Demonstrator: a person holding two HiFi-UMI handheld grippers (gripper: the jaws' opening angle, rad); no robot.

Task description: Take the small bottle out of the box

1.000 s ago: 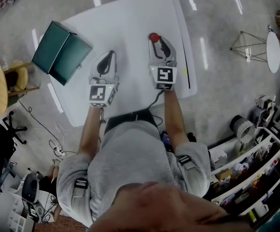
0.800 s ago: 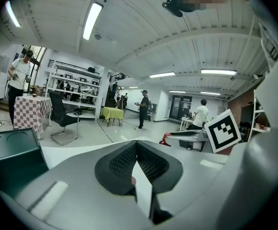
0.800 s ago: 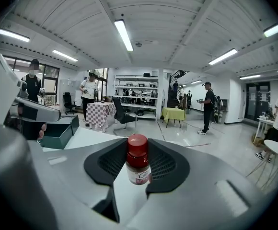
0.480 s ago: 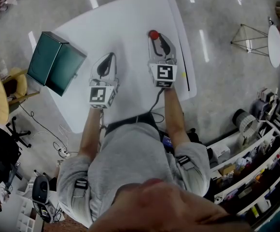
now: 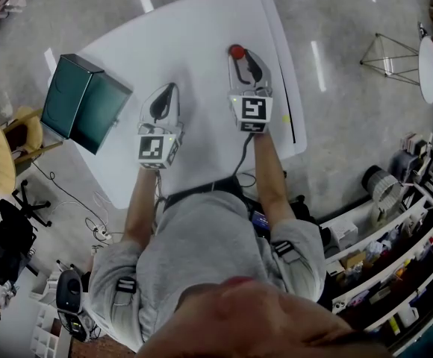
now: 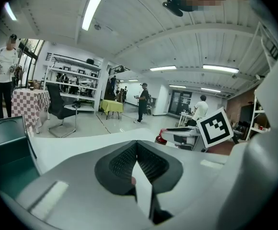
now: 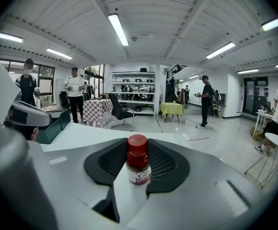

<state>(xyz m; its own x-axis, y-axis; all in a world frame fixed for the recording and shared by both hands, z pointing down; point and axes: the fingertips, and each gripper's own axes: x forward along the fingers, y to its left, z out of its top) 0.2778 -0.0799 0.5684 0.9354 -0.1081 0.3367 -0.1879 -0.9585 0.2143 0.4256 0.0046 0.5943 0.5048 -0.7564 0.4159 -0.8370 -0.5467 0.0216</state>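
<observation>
Already outside the box [image 5: 82,103], small bottle [image 5: 237,51] sat clamped in right tool [image 7: 138,150]; left tool [image 6: 136,144] closed, empty; release onto surface [image 5: 194,43] likely remained

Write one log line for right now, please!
right gripper: shut on small bottle, upright | left gripper: shut, empty | box: at left edge of table, apart from grippers

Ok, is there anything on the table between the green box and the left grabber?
Nothing. Only bare white table lies between the green box and the left gripper. The head view shows it.
</observation>
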